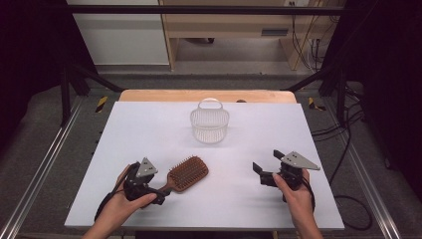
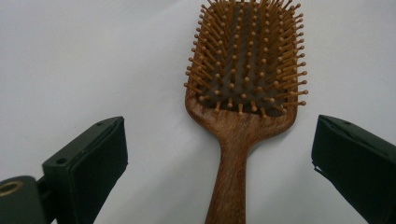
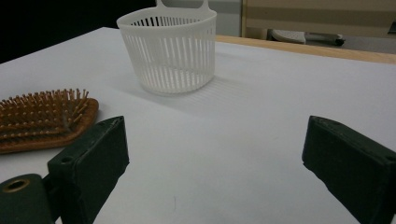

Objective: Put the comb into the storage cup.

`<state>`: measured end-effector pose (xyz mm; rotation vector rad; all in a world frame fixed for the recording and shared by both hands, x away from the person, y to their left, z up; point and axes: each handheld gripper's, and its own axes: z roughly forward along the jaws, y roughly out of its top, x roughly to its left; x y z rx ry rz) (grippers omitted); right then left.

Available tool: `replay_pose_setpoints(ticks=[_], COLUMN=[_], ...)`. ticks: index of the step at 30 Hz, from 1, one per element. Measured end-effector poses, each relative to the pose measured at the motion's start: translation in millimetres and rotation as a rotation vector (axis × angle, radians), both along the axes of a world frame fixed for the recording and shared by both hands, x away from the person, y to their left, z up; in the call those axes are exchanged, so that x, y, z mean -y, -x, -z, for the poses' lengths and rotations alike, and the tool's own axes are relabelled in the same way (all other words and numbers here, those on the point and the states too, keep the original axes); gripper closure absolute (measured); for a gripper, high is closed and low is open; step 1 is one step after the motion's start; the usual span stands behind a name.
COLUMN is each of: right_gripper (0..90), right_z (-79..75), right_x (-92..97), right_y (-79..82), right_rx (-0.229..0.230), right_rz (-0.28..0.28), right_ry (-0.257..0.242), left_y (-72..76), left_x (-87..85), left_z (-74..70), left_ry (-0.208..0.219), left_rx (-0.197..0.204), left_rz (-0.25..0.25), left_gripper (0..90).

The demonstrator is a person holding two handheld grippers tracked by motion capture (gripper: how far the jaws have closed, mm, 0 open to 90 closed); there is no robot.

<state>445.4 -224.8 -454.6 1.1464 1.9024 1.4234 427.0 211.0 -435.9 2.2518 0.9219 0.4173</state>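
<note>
One wooden hairbrush (image 1: 186, 174), lying between the left tongs' (image 2: 219, 154) spread jaws. One white slatted basket (image 1: 209, 122), well beyond both. Two tongs, left and right (image 1: 268, 167).

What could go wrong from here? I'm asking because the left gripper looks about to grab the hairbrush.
1. The left gripper is open around the hairbrush handle, which sits off-centre toward one jaw; closing could push it sideways.
2. Held by the thin handle, the heavier bristle head could droop or twist.
3. The basket looks light, so a bump from the brush might tip or slide it. The right gripper is open and apart from it.
</note>
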Motion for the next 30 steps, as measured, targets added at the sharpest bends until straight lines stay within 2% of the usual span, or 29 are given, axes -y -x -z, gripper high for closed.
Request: replay_pose_setpoints(ticks=[6, 14, 30], right_gripper=[7.4, 7.2, 7.1], right_z=[0.6, 1.1, 1.7], right_x=[-0.5, -0.5, -0.7], right_y=[0.1, -0.3, -0.6], right_rx=[-0.005, -0.009, -0.017], right_rz=[-0.001, -0.001, -0.004], right_ry=[0.001, 0.003, 0.004], left_y=[0.0, 1.1, 0.5], left_x=[-2.0, -1.5, -0.8], left_z=[0.9, 5.0, 7.9], left_ry=[-0.008, -0.033, -0.060], left_rx=[-0.005, -0.031, -0.052], left_rz=[-0.015, 0.007, 0.023], left_gripper=[3.8, 3.8, 4.4])
